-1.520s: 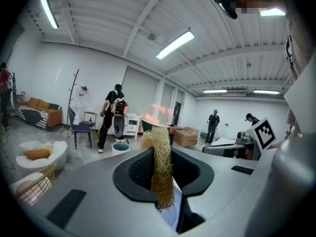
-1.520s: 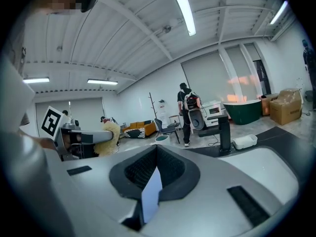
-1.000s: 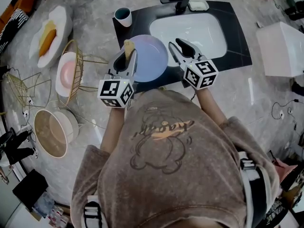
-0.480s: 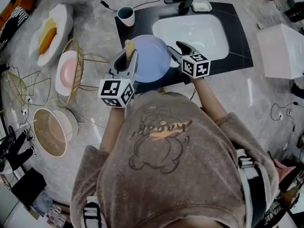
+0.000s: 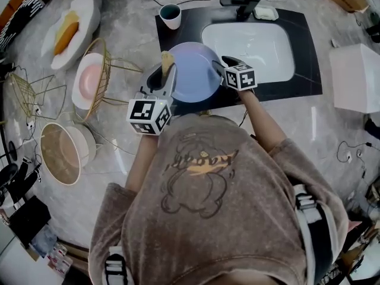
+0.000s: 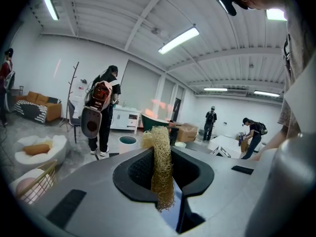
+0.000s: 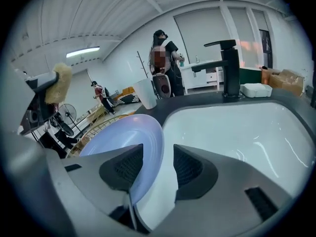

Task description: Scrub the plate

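At the sink (image 5: 249, 43), the plate (image 7: 123, 137) rim stands between the closing right gripper (image 7: 156, 154) jaws; left gripper (image 6: 164, 158) pinches scrubber (image 6: 161, 179).

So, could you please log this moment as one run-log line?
left gripper: shut on loofah scrubber | right gripper: fingers closing round rim of lilac plate, not clamped

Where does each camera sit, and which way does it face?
Head view: on the person's head, looking steeply down at the pale lilac round plate beside the white sink; shows brown sweater, arms, left gripper, right gripper.
Left gripper view: on that gripper, looking along its jaws, shut on a straw-coloured fibre scrubber, into the room.
Right gripper view: on that gripper, facing the black tap; its closing jaws have the plate's rim between them.
Shared: head and right gripper views show plate and sink.
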A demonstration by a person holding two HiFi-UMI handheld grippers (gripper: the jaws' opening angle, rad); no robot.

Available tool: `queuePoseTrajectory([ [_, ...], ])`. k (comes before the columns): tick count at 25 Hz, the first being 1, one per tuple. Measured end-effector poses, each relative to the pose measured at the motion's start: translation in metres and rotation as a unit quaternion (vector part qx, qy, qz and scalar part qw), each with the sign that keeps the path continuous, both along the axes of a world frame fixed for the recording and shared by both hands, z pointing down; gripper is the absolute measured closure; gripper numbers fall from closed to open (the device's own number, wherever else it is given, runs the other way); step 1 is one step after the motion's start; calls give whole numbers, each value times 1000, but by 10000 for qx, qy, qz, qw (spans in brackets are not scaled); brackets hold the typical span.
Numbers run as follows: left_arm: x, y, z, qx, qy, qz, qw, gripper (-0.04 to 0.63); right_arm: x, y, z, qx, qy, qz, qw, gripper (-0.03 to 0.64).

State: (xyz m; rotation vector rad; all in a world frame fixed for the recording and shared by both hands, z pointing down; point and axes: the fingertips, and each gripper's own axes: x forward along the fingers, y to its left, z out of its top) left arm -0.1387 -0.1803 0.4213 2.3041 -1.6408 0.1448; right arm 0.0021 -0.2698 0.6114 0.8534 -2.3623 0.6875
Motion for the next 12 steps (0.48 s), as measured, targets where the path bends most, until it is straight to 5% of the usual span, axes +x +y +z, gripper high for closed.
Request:
queuePoseTrajectory([
  [12,-17,6,4,-47,49,-291,9996,514,-8,-4,29,-414,357,-269,9981,533],
])
